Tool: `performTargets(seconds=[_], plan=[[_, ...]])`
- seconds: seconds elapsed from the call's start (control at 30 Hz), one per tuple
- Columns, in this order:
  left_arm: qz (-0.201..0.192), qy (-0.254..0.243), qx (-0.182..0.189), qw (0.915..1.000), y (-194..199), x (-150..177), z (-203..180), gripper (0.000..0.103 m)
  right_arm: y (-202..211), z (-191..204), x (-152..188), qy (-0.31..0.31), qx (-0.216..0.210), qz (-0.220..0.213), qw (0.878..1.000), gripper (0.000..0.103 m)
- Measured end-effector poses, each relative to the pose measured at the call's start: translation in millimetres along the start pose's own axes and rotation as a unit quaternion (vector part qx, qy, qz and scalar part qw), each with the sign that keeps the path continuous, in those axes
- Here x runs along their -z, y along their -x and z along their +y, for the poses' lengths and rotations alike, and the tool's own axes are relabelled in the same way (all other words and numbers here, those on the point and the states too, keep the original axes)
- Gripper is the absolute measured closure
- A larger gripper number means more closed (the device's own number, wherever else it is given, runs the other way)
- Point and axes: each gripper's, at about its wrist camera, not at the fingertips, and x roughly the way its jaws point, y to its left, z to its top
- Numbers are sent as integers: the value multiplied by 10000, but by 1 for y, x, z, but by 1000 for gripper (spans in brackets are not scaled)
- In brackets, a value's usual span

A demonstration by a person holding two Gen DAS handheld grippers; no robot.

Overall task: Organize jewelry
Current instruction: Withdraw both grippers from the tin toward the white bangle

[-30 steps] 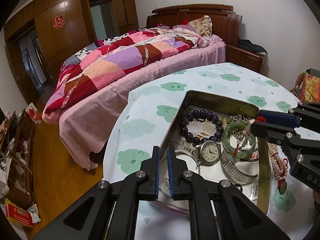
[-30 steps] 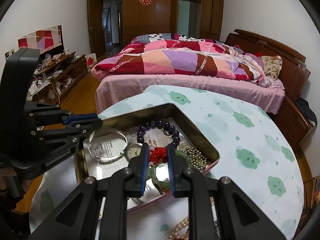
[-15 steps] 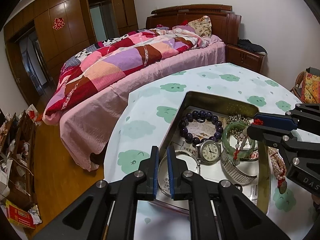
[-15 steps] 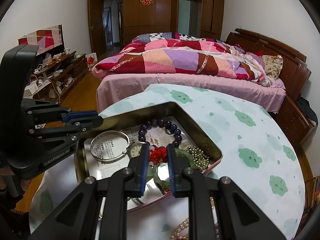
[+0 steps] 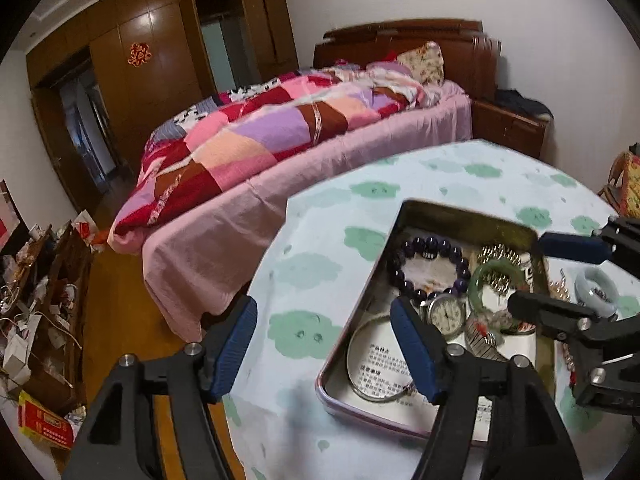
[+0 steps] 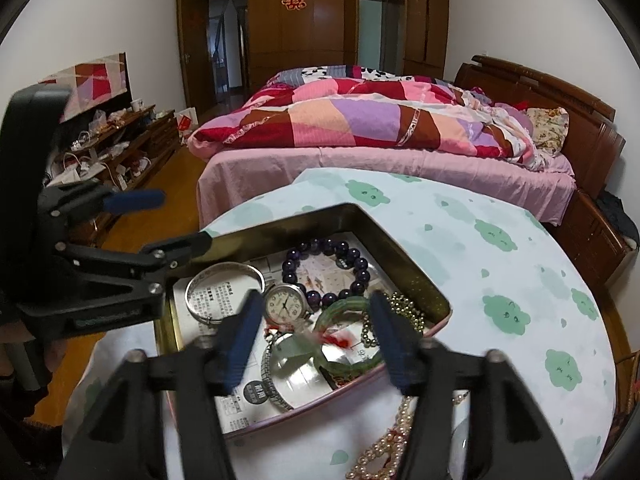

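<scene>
Grippers, left (image 5: 324, 344) and right (image 6: 316, 332), tilt down over tin (image 6: 404, 248), jaws opening.

A patchwork quilt (image 6: 372, 120) covers the bed (image 6: 400, 168) beyond the table (image 6: 500, 264).

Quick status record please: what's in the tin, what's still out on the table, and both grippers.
tin: open, on the clouded tablecloth
in tin: purple bead bracelet, watch, silver bangle, green bangle, gold beads
outside tin: pearl strand; pale ring-shaped piece
left gripper: jaws opening, nothing between them
right gripper: jaws opening, over the green bangle, pads not pressing on it
</scene>
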Motion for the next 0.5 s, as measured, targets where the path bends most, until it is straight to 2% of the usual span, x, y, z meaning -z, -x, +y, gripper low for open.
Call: performTargets(seconds=[0.5], plan=[[156,116,-208,9996,-6,0,8,33,0,14,8,51,-127,119,9998,43]])
